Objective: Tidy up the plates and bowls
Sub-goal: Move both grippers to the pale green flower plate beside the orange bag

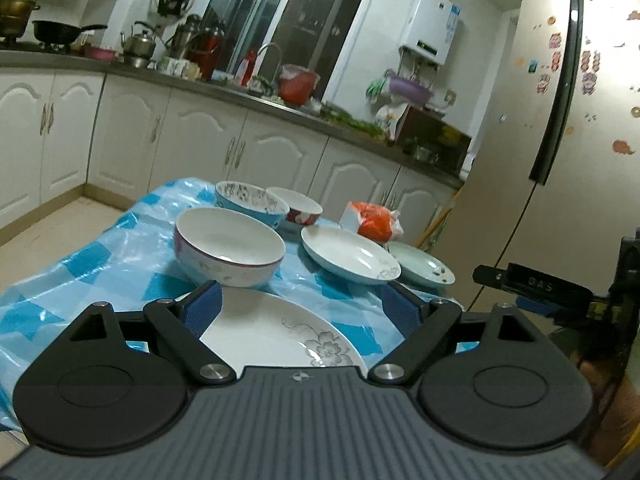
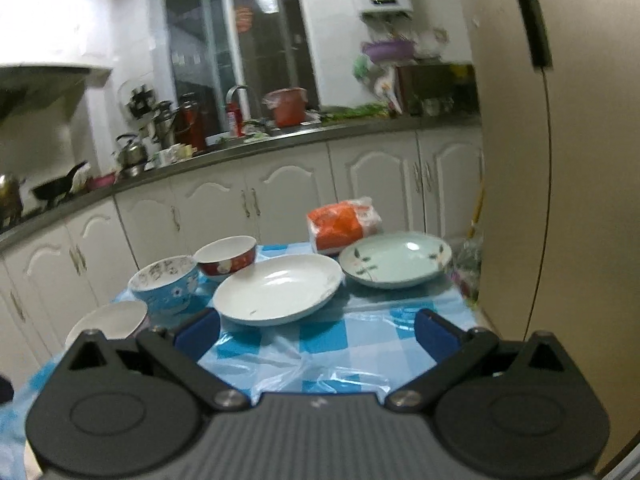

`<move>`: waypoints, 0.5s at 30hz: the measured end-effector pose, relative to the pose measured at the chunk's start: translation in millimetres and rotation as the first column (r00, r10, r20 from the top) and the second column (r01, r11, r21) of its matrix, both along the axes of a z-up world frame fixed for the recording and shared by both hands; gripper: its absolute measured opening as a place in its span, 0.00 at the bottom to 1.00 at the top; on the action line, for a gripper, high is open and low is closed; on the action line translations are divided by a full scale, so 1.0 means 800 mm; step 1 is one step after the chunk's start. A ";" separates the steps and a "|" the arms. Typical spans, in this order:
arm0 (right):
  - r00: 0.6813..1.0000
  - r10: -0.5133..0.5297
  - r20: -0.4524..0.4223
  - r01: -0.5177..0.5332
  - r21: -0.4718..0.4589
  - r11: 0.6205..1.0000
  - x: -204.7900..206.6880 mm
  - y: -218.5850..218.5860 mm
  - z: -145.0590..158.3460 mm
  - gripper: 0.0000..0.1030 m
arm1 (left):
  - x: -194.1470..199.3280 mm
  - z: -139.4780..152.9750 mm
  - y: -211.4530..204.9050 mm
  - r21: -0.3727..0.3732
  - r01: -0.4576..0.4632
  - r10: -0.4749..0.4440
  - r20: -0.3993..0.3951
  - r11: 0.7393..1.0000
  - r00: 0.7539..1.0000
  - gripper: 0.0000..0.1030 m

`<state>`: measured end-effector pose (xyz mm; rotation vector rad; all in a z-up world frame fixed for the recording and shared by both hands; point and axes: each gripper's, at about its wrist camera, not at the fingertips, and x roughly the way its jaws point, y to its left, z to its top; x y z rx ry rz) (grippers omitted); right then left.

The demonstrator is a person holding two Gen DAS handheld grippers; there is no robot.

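On the blue checked tablecloth point(image 1: 100, 264) lies a white flowered plate point(image 1: 276, 340), right under my open left gripper point(image 1: 302, 308). Behind it stand a large white bowl point(image 1: 228, 246), a blue patterned bowl point(image 1: 250, 202) and a red bowl point(image 1: 298, 206). To the right sit a white deep plate point(image 1: 348, 256) and a pale green plate point(image 1: 424, 266). My right gripper point(image 2: 318, 334) is open over bare cloth, short of the white deep plate point(image 2: 278, 290). Beyond are the green plate point(image 2: 396, 260), blue bowl point(image 2: 166, 284), red bowl point(image 2: 226, 256) and part of the white bowl point(image 2: 110, 318).
An orange and white packet point(image 2: 342, 226) sits at the table's far edge. A fridge point(image 2: 568, 200) stands close on the right. White kitchen cabinets point(image 1: 200, 148) and a cluttered counter run behind the table. The right gripper's body point(image 1: 532, 288) shows at the left wrist view's right edge.
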<state>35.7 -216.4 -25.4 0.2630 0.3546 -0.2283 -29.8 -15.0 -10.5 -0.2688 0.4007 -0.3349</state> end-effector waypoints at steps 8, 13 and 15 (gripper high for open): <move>0.998 -0.069 0.004 0.067 0.134 0.989 0.031 -0.063 -0.019 0.99 | 0.038 0.020 -0.047 0.051 0.030 -0.027 -0.047 0.998 0.999 1.00; 0.995 -0.097 0.023 0.091 0.201 0.975 0.053 -0.101 -0.020 0.99 | 0.066 0.043 -0.075 0.082 0.065 -0.061 -0.039 0.995 0.997 1.00; 0.993 -0.111 0.034 0.101 0.217 0.971 0.058 -0.118 -0.019 0.99 | 0.080 0.050 -0.089 0.095 0.095 -0.091 -0.038 0.991 0.995 1.00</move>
